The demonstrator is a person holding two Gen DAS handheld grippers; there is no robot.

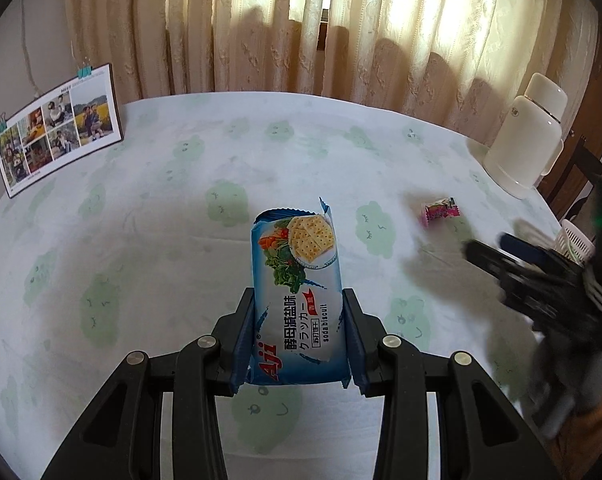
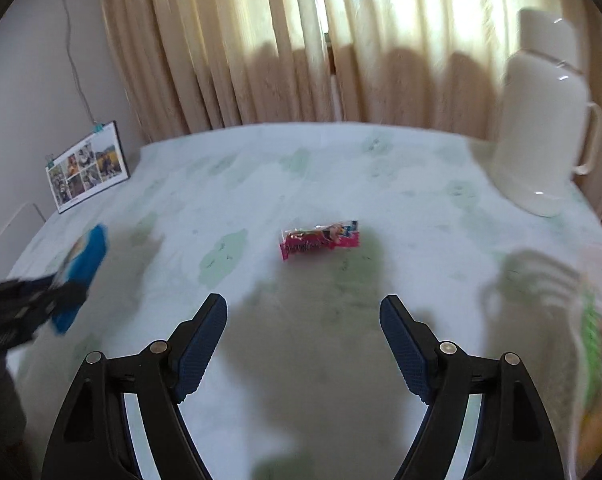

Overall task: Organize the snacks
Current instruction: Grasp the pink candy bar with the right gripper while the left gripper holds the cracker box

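My left gripper (image 1: 299, 300) is shut on a blue soda biscuit pack (image 1: 297, 280) and holds it above the table; the pack also shows blurred in the right wrist view (image 2: 83, 264). A small pink candy packet (image 1: 440, 211) lies on the tablecloth to the right of it, and in the right wrist view (image 2: 320, 239) it lies ahead of my right gripper (image 2: 303, 312). My right gripper is open and empty, above the table. It also shows blurred at the right of the left wrist view (image 1: 501, 256).
A white thermos jug (image 1: 525, 140) (image 2: 545, 120) stands at the back right. A white slotted basket (image 1: 575, 238) (image 2: 581, 320) sits at the right edge. A photo calendar (image 1: 57, 128) (image 2: 87, 166) stands at the back left. Curtains hang behind the table (image 1: 141, 240).
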